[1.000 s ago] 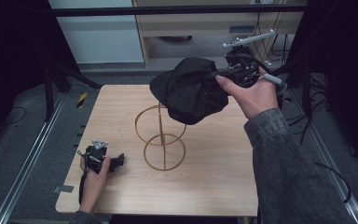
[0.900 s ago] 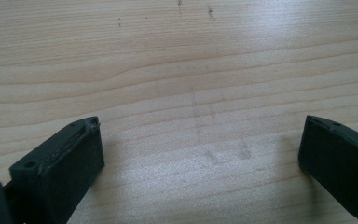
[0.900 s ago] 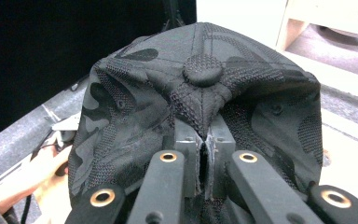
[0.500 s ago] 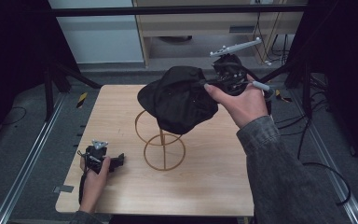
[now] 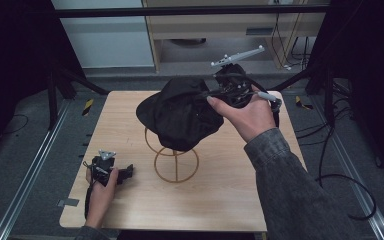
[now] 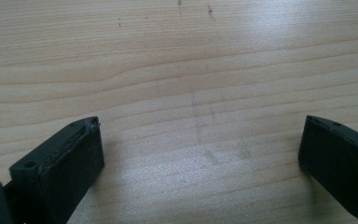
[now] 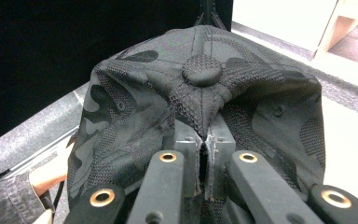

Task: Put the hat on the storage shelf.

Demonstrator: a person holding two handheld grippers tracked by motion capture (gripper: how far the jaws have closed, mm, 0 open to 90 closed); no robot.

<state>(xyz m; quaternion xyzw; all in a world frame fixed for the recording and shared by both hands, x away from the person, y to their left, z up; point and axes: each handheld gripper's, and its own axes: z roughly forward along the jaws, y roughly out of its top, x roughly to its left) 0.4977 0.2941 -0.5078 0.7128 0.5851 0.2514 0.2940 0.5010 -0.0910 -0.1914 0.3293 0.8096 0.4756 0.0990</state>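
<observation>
Cap (image 5: 180,117) pinched at its crown by the right gripper (image 5: 215,95), hanging over the wire stand (image 5: 176,162); left gripper (image 5: 122,172) rests wide apart near-left on the table (image 5: 230,200).

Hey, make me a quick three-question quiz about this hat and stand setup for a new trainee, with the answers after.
1. True or false: the right hand-held gripper is shut on the black cap.
2. Multiple choice: where is the cap relative to the wire stand? A) lying flat on the table beside it, B) held in the air over its top, C) under its base ring.
3. Fill the gap: the left hand-held gripper rests low over the wooden table with its jaws ____.

Key: 1 true, the jaws pinch the fabric just below the crown button. 2 B. 3 open, with nothing between them.
</observation>
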